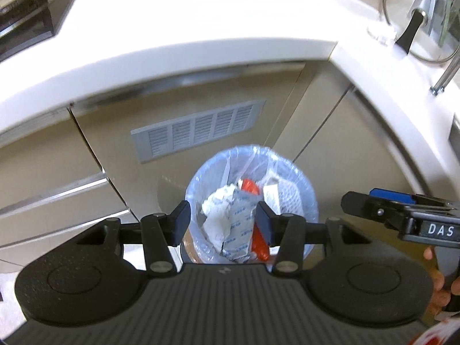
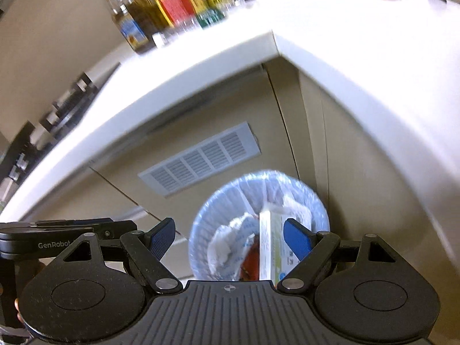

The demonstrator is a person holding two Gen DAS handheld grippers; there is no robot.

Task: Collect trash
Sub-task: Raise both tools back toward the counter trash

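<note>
1. Your left tool [image 1: 223,222] hangs above the trash bin [image 1: 309,198], pointing steeply down at it; its jaws stand partly apart and nothing is between the pads. The trash you see between the fingers lies down in the bin, not in the grip.
2. Your right tool [image 2: 228,237] also looks down over the bin [image 2: 201,218], with its blue-padded jaws spread wide and empty.
3. The bin stands on the floor in the inner corner of the cabinets, just below the grey vent grille [image 1: 198,128], and it is lined with a clear bluish bag [image 1: 258,155].
4. Inside the bin lie crumpled white paper [image 1: 218,204], a printed white-and-blue wrapper [image 1: 240,215], a red-orange packet [image 1: 249,187] and a pale carton [image 2: 270,247] standing on edge.
5. From the left wrist view, your right tool shows at the right edge, beside the bin and clear of it, with your fingers on its handle.
6. The white tabletop [image 1: 201,23] wraps around the corner above the bin. On it stand oil and sauce bottles [image 2: 161,8] at the back, and a glass lid [image 1: 417,20] with a black handle is propped to the right.
7. Both views are somewhat blurred.
</note>
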